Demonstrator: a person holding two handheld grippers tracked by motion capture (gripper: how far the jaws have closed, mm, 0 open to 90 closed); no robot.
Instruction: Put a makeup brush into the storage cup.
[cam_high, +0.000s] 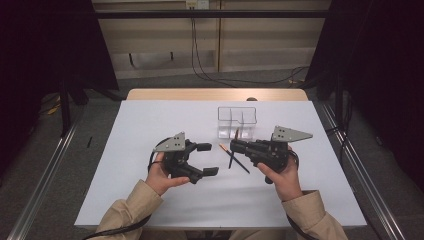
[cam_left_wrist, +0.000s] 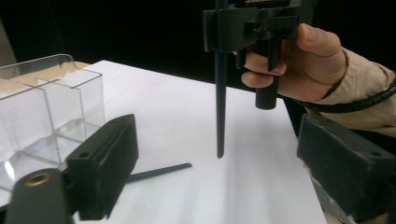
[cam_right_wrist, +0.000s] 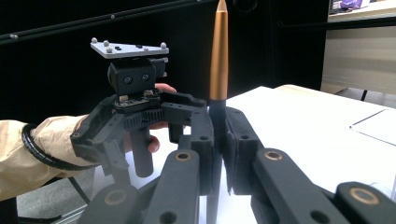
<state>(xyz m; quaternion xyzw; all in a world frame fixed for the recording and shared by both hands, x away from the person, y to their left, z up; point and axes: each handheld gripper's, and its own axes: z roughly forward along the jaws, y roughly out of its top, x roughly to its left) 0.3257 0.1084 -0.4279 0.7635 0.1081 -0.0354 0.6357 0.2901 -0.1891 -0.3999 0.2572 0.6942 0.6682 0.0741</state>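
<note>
A black pen (cam_right_wrist: 218, 60) with a copper-orange cap, a clear plastic organizer (cam_high: 237, 121), black grippers topped by grey plates, on a white table (cam_high: 150, 125); beige sleeves.

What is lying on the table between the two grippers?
In the high view, a dark pen with an orange tip lies flat on the white table between the open left gripper and the right gripper, which holds another pen.

A lab: black curtains (cam_high: 45, 45); metal frame (cam_high: 210, 14); loose cables (cam_high: 235, 77).
</note>
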